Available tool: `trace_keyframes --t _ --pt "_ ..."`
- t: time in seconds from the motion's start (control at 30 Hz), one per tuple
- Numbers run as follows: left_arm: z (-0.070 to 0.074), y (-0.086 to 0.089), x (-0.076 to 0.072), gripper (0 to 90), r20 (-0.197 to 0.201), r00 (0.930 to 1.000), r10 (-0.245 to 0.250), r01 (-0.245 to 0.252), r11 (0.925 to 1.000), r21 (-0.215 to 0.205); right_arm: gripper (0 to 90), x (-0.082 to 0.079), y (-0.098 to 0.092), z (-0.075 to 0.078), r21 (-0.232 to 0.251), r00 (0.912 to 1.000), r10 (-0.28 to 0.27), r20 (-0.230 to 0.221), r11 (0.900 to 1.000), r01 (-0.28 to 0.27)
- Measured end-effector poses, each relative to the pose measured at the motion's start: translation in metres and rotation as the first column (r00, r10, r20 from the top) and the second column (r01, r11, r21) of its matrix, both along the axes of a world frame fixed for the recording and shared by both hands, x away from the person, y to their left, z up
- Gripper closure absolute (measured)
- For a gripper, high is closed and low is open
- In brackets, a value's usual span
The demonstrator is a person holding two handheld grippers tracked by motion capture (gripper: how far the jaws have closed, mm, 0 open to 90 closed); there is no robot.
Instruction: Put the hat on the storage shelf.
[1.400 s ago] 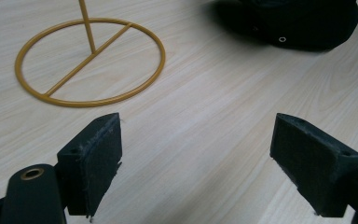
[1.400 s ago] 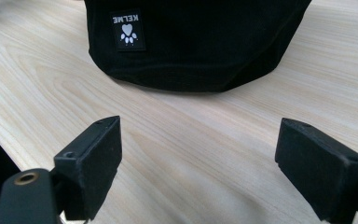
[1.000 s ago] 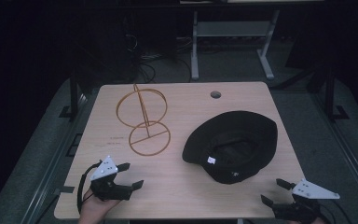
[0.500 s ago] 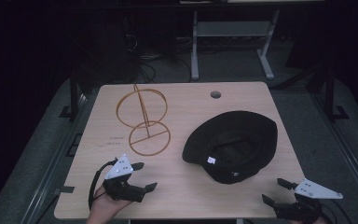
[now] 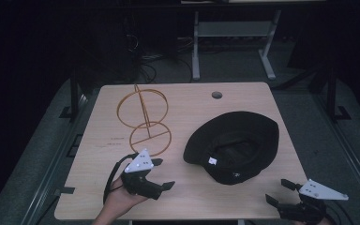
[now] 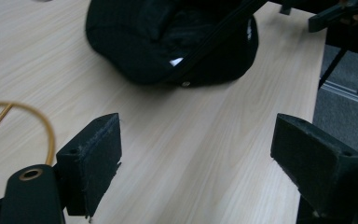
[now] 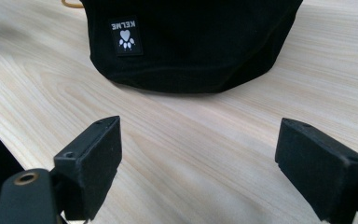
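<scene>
A black bucket hat (image 5: 234, 145) lies brim-up on the right half of the wooden table (image 5: 243, 93). A gold wire stand (image 5: 143, 119) with two rings stands left of it. My left gripper (image 5: 163, 173) hovers open over the table's front left, just below the stand's base ring, its jaws pointing right at the hat (image 6: 168, 37); nothing is between them (image 6: 196, 154). My right gripper (image 5: 277, 191) is open at the front right corner, a short way from the hat's crown (image 7: 191, 42), which carries a white paw label (image 7: 125, 36). Its jaws (image 7: 214, 158) hold nothing.
A round cable hole (image 5: 217, 95) sits near the table's far edge. Bare wood lies between the two grippers along the front. Behind the table are a white desk frame (image 5: 229, 33) and cables on the dark floor.
My left gripper has moved right and a little forward from the front left corner, turning its jaws toward the hat. The right gripper has barely shifted; hat and stand are unmoved.
</scene>
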State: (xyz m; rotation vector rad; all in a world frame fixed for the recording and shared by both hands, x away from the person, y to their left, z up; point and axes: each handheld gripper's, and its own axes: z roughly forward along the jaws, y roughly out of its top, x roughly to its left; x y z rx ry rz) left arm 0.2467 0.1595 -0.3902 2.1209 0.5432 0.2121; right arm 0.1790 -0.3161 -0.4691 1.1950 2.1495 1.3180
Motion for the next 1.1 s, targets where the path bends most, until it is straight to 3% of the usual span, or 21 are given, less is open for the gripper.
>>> trace_keyframes --t 0.2,0.43,0.47,0.83,0.93,1.1 --pt "0.006 -0.023 0.003 15.9 -0.012 0.9977 -0.066 0.066 0.9978 -0.007 14.1 -0.001 0.004 0.000 0.004 0.9999 0.012 0.004 1.000 -0.012" --pt "0.013 -0.049 0.008 16.0 -0.014 0.9925 -0.122 0.122 0.9920 0.031 14.1 -0.001 0.005 0.001 0.012 0.9998 0.018 0.013 1.000 -0.019" --pt "0.016 -0.059 0.009 16.1 -0.009 0.9896 -0.143 0.144 0.9883 0.051 14.1 -0.001 0.005 0.001 0.012 0.9997 0.021 0.012 1.000 -0.021" --pt "0.021 -0.102 0.020 16.6 0.003 0.9806 -0.196 0.194 0.9747 0.110 14.2 -0.003 0.005 0.002 0.020 0.9994 0.031 0.019 0.999 -0.031" --pt "0.020 -0.110 0.025 17.3 0.006 0.9792 -0.203 0.200 0.9691 0.145 14.2 -0.003 0.004 0.003 0.023 0.9993 0.031 0.019 0.999 -0.031" --pt "0.018 -0.118 0.035 25.4 -0.004 0.9769 -0.213 0.211 0.9615 0.176 14.2 -0.002 0.003 0.002 0.029 0.9993 0.030 0.020 0.999 -0.031"
